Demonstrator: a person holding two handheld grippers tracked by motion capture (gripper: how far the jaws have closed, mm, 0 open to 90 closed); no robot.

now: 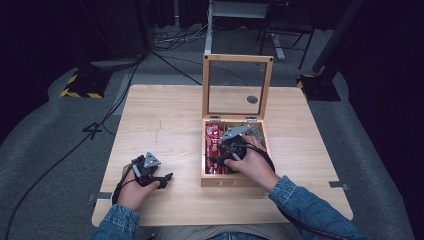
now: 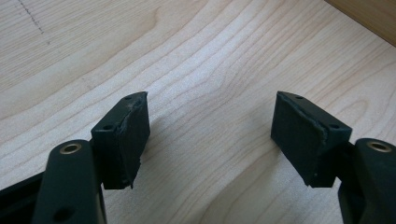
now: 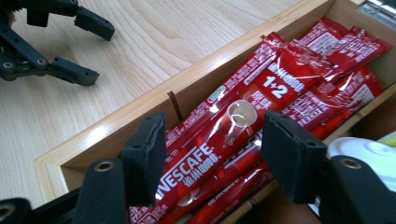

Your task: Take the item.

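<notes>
Your right gripper [image 3: 210, 154] hangs over the left compartment of the wooden box [image 1: 235, 181], jaws apart and straddling the top coffee stick [image 3: 224, 140] without pressing it; you hold nothing yet. On the table [image 1: 165, 115] the box sits at about three o'clock from your left gripper [image 2: 210, 140], which rests well apart from it, jaws wide and empty over bare wood.

The stick is probably light, soft and glossy, so it may bend or slide between the pads. It lies on other red sticks packed loosely beneath, from seven o'clock to one o'clock in the right gripper view. Take it across its narrow width near the middle, by the cup picture, and squeeze gently so the foil does not crumple.
</notes>
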